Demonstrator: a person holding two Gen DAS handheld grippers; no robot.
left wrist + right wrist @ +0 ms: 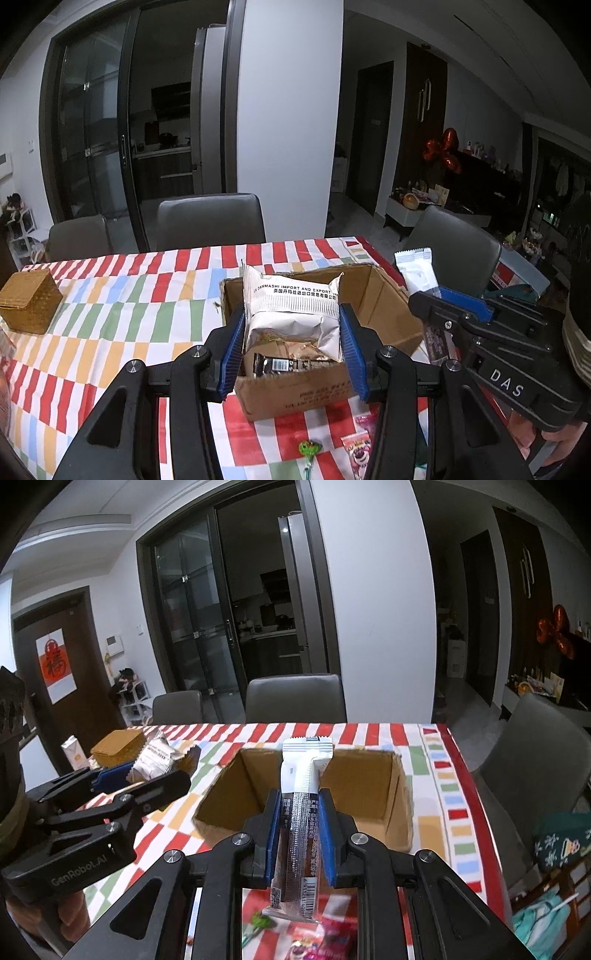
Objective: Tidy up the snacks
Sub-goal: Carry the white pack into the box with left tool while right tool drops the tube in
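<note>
A counter [122, 314] under a red, green and yellow check cloth carries an open cardboard box [388, 306]. At its 12 o'clock stand grey chairs [210, 221] and glass doors. The left hand-held gripper [291, 350] clamps a silver snack bag [295, 306]; the right hand-held gripper [298, 834] pinches a slim bar wrapper [301, 812], both above the box.

A silvery-white snack pouch [291, 314] with printed lettering stands upright, clamped at both sides above an open cardboard box [388, 302] on the striped bench [129, 314]. Small dark packets [277, 365] lie inside the box. A slim white-and-brown snack bar [301, 812] stands upright, pinched at mid-length before the box.
</note>
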